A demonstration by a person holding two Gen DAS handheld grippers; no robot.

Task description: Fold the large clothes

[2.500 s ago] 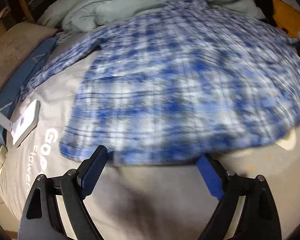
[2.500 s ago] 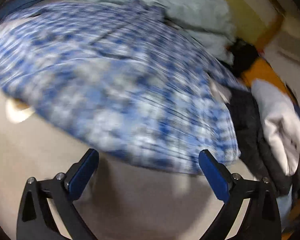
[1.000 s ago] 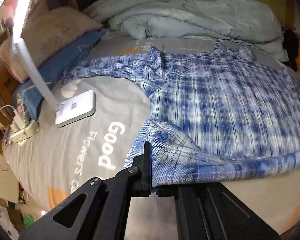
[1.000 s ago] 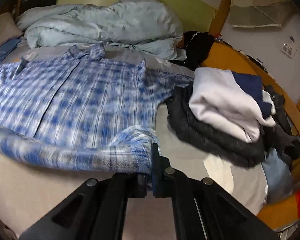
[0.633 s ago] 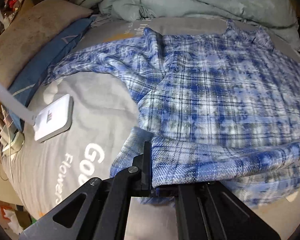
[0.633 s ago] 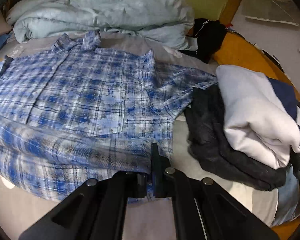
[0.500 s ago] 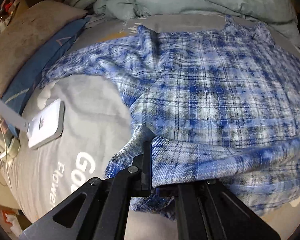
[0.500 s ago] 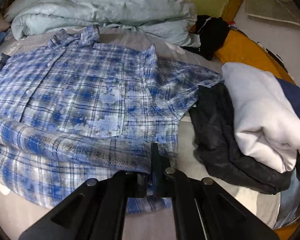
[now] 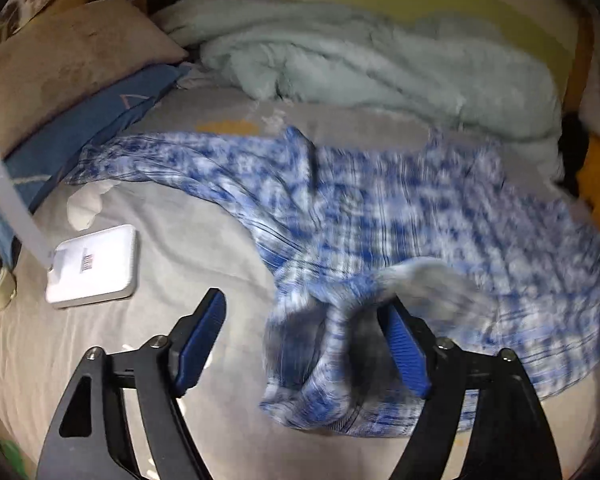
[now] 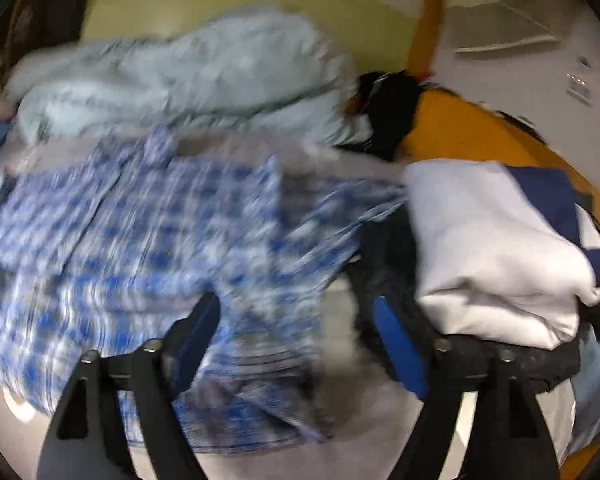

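Both sets of jaws opening, left gripper (image 9: 302, 348) and right gripper (image 10: 298, 342) letting go of the plaid shirt (image 9: 400, 216). Spread across the bed (image 9: 180, 220), long axis left to right. Hem bunched just right of the left gripper's gap, nearer that hand.

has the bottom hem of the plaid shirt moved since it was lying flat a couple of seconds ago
Yes. The plaid shirt hem now lies bunched farther up, nearer the pale quilt.

Blue-white plaid shirt (image 9: 400, 216) lay spread on grey bed sheet (image 9: 188, 240), near hem bunched, folded over.
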